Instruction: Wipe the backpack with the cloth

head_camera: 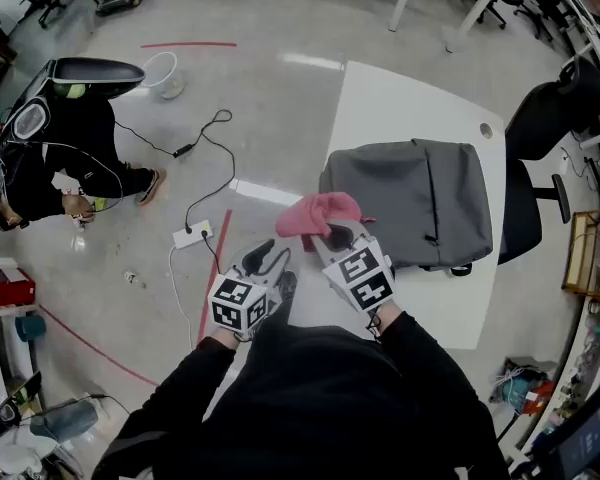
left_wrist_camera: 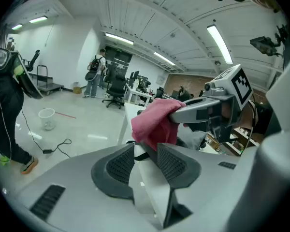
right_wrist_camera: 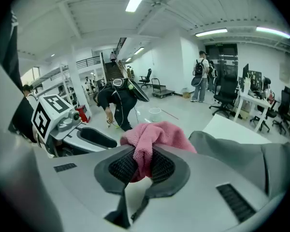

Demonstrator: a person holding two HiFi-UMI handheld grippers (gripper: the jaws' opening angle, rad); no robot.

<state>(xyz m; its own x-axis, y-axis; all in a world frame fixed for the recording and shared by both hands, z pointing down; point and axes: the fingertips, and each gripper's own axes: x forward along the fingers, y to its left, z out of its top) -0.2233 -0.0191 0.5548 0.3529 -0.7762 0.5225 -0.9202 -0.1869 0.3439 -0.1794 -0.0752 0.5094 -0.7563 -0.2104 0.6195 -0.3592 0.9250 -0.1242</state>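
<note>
A grey backpack (head_camera: 420,200) lies flat on the white table (head_camera: 400,93). My right gripper (head_camera: 333,236) is shut on a bunched pink cloth (head_camera: 318,215), holding it over the backpack's near left corner. In the right gripper view the cloth (right_wrist_camera: 157,134) hangs pinched between the pads of the right gripper (right_wrist_camera: 144,162), with the backpack (right_wrist_camera: 232,151) just beyond. My left gripper (head_camera: 268,259) hovers left of it at the table's edge, jaws apart and holding nothing. From the left gripper (left_wrist_camera: 144,151) I see the cloth (left_wrist_camera: 154,122) and the right gripper (left_wrist_camera: 183,111) ahead.
A person in black (head_camera: 60,158) crouches on the floor at the left, near a white bucket (head_camera: 163,73). A power strip with its cable (head_camera: 192,233) lies on the floor beside the table. A black office chair (head_camera: 540,118) stands at the table's right.
</note>
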